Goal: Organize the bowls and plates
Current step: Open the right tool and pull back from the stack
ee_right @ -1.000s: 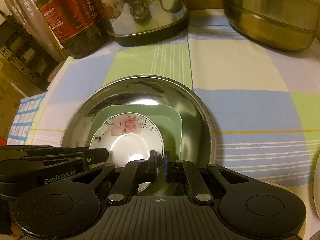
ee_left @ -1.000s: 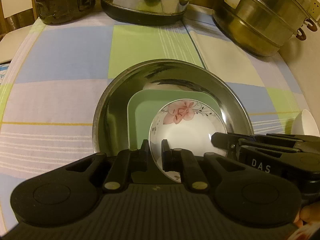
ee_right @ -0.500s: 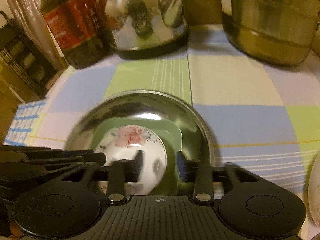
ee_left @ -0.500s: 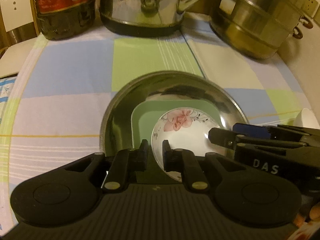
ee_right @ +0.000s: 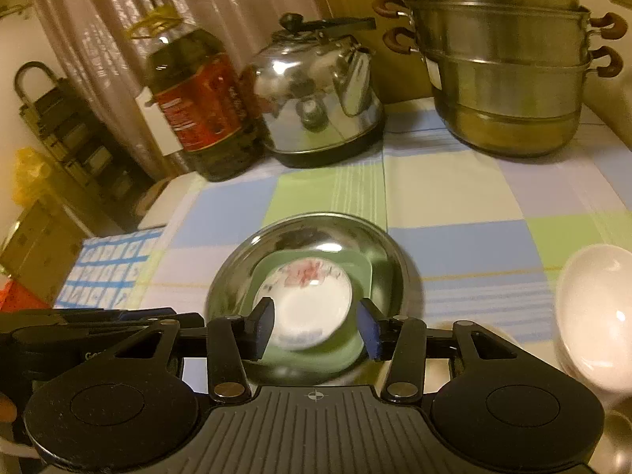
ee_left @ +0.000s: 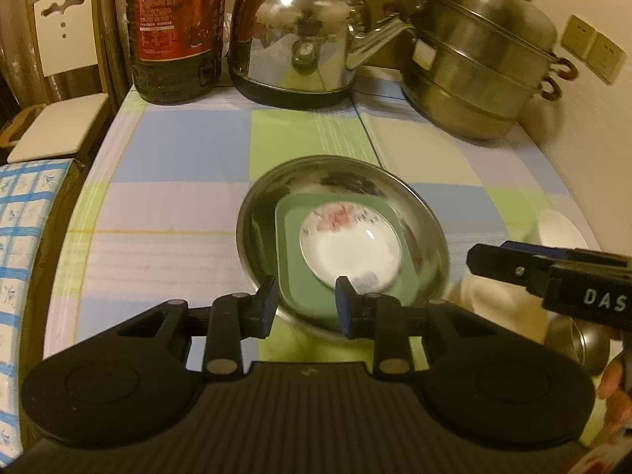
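Observation:
A white saucer with a pink flower (ee_left: 351,245) (ee_right: 304,300) lies on a green square plate (ee_left: 292,272) (ee_right: 355,268). The plate rests inside a wide steel bowl (ee_left: 252,229) (ee_right: 391,260) on the checked tablecloth. My left gripper (ee_left: 304,300) hangs above the stack's near edge with its jaws opening and nothing gripped. My right gripper (ee_right: 316,324) hovers over the saucer, its jaws also opening and empty. Each gripper shows in the other's view, the right gripper (ee_left: 474,256) to the right of the bowl and the left gripper (ee_right: 158,316) to its left.
A dark oil bottle (ee_left: 177,31), a steel kettle (ee_left: 300,39) and a stacked steamer pot (ee_left: 482,63) line the back. A white bowl (ee_right: 596,316) (ee_left: 561,233) sits to the right. A blue-checked box (ee_left: 23,237) and a chair (ee_left: 59,118) stand to the left.
Both grippers were shut at the stacked dishes' near edge; both have now opened, risen and drawn back. The stack stays in the steel bowl.

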`<act>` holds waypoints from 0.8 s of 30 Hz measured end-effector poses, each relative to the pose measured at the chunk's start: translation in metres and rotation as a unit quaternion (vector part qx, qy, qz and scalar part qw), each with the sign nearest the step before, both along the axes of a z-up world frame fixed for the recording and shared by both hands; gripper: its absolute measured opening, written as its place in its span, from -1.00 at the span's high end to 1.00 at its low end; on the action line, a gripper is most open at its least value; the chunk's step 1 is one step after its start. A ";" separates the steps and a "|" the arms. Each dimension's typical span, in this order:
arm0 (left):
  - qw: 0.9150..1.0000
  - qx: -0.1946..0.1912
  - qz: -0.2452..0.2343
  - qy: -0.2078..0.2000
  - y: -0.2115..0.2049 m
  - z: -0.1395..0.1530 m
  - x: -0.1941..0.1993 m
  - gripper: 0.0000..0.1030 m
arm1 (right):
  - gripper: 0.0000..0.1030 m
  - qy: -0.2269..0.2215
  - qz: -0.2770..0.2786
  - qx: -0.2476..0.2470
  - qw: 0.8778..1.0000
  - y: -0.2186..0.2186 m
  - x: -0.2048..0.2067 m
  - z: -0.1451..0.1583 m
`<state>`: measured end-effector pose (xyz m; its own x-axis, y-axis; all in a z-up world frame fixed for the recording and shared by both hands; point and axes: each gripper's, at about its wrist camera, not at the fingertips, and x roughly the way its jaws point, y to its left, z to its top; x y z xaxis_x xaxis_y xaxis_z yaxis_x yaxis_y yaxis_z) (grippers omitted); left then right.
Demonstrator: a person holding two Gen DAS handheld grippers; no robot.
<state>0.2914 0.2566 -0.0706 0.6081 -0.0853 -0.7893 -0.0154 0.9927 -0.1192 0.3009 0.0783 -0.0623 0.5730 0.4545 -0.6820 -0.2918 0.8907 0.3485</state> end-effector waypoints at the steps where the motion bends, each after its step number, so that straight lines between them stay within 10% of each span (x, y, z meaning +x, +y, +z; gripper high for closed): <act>1: 1.000 0.003 -0.001 -0.001 -0.003 0.003 -0.007 0.46 | 0.03 -0.001 0.003 0.001 1.000 -0.004 -0.009 0.004; 24: 1.000 -0.002 -0.030 -0.011 -0.127 0.031 -0.155 0.46 | -0.25 0.000 0.010 -0.013 1.000 -0.117 -0.160 0.030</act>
